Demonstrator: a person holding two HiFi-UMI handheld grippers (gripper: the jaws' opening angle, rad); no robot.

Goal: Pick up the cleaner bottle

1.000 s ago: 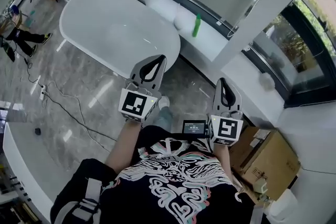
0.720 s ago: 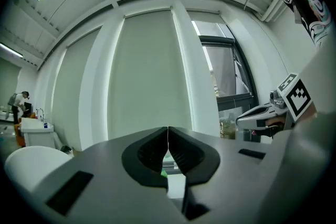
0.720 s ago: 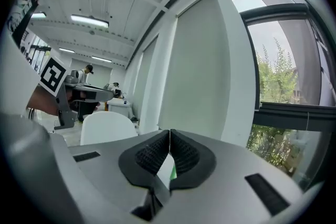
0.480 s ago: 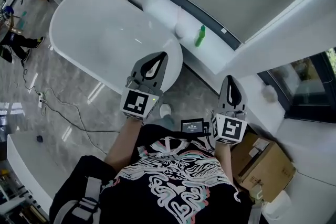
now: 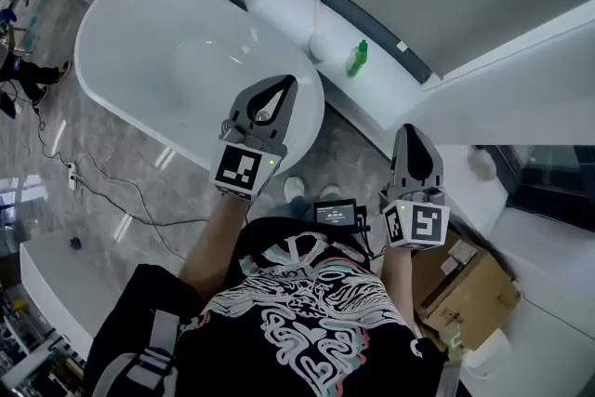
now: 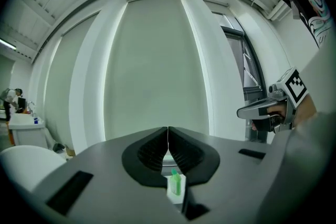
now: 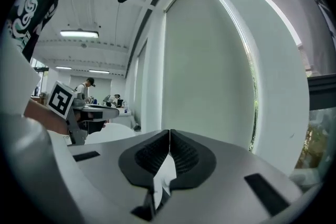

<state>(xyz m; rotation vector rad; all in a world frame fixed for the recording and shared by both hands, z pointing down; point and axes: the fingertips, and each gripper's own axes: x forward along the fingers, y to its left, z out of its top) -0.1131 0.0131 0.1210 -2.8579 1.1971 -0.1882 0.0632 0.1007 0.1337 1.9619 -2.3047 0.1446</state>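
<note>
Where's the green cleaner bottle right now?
Head view, upper centre: the cleaner bottle stands upright on the white ledge along the wall, just right of the bathtub, ahead of the left gripper and untouched.

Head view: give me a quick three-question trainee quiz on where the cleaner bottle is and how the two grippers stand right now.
1. True or false: the cleaner bottle lies on its side.
2. Pick one. The left gripper and the right gripper are: A) both shut, with nothing held; B) both wide open; C) left shut on the bottle, right open.
3. Fill in: the bottle stands on the white ___ under the window.

Key: 1 false, it stands upright. 2 A, each gripper's jaws meet at the tips, well short of the bottle. 3 ledge.
</note>
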